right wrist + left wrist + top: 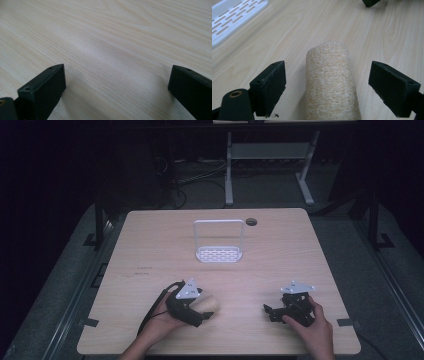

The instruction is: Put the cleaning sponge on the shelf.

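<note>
A pale fibrous loofah roll (329,82) lies on the wooden table (150,245), seen near the front left as a beige cylinder (208,304). My left gripper (200,312) is open, and its jaws stand on either side of the roll with gaps on both sides (328,87). My right gripper (272,312) rests low over bare wood at the front right, open with nothing between its jaws (116,87). A white rack (219,242) with a slotted base and a tall wire frame stands mid-table, and its base shows in the left gripper view (234,20).
A round cable hole (251,222) sits near the table's far edge. Beyond the table are a white stand's legs (265,170) and cables on a dark floor. Bare wood lies between the grippers and the rack.
</note>
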A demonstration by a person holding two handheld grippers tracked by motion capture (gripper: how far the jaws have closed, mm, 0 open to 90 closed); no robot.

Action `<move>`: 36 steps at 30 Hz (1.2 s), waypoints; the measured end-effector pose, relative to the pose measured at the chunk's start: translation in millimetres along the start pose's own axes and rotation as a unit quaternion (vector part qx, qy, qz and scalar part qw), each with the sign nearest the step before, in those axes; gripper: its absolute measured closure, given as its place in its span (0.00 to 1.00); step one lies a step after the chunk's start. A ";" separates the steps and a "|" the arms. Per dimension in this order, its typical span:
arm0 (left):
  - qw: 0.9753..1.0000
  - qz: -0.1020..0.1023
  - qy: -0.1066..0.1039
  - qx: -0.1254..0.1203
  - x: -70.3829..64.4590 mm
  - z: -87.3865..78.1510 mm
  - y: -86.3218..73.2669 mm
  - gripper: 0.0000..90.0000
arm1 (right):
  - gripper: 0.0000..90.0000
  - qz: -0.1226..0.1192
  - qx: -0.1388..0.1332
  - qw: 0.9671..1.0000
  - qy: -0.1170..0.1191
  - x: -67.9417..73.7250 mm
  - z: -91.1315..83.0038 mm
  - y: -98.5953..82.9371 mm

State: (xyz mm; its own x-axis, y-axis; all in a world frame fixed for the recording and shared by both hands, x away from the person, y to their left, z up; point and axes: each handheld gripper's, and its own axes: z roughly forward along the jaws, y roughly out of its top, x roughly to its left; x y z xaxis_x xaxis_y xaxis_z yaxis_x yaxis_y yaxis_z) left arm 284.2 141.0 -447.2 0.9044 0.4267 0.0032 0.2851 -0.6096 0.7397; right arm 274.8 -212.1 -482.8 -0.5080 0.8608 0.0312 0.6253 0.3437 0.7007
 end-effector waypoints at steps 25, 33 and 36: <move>0.999 -0.001 0.005 0.033 -2.4 14.8 -8.1 0.27 | 0.01 0.000 0.000 1.000 0.000 0.0 0.0 0.0; 0.999 -0.003 0.002 0.037 -2.1 14.3 -8.6 0.38 | 0.01 0.000 0.000 1.000 0.000 0.0 0.0 0.0; 0.999 -0.004 0.002 0.037 -2.0 13.9 -8.5 0.44 | 0.01 0.000 0.000 1.000 0.000 0.0 0.0 0.0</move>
State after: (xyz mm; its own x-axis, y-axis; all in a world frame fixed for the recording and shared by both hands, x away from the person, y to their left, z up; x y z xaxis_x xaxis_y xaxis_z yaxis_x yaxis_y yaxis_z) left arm 284.4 136.1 -462.8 0.9009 0.4341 -0.0007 0.3157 -0.6540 0.6874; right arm 274.8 -212.1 -482.8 -0.5081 0.8607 0.0312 0.6252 0.3437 0.7008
